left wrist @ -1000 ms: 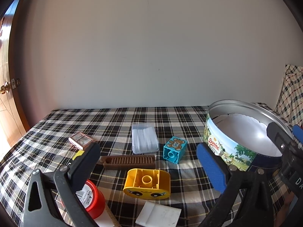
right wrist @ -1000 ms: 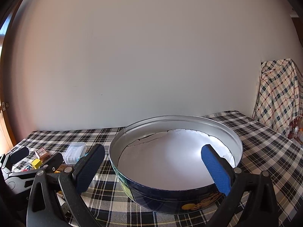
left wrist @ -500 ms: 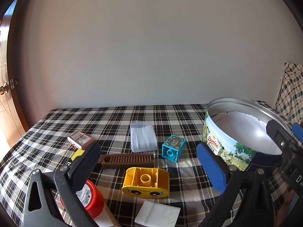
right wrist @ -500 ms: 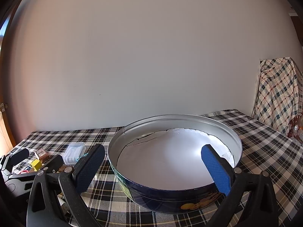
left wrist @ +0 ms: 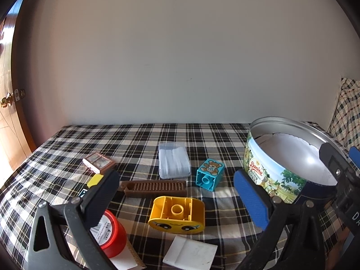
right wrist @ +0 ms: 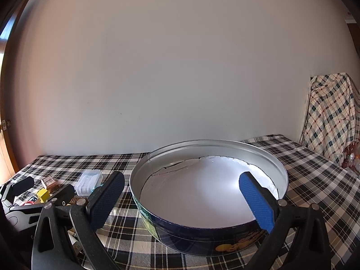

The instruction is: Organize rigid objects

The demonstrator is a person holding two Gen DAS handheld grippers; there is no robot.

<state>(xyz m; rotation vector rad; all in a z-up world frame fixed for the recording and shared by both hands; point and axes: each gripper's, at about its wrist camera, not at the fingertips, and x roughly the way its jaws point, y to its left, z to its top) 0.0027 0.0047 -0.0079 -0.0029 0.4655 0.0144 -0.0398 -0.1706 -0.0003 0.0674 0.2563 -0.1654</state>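
Observation:
A round cookie tin (left wrist: 279, 157) with a white paper lining stands open on the plaid cloth; it also shows in the right wrist view (right wrist: 209, 202). Left of it lie a yellow toy block (left wrist: 177, 213), a teal bear block (left wrist: 210, 174), a brown comb-like bar (left wrist: 155, 186), a clear plastic case (left wrist: 173, 159), a red tape roll (left wrist: 112, 236) and a small brown box (left wrist: 97, 162). My left gripper (left wrist: 177, 198) is open above the yellow block. My right gripper (right wrist: 180, 200) is open at the tin's near rim.
A white flat card (left wrist: 191, 254) lies at the near edge. A wooden door (left wrist: 9, 103) is at far left. A plaid-covered object (right wrist: 330, 117) stands at the right. The wall runs behind the table. My left gripper's body (right wrist: 33, 198) shows in the right wrist view.
Both views have shifted slightly; the objects sit a little higher in the left wrist view. Nothing was grasped or moved on the cloth.

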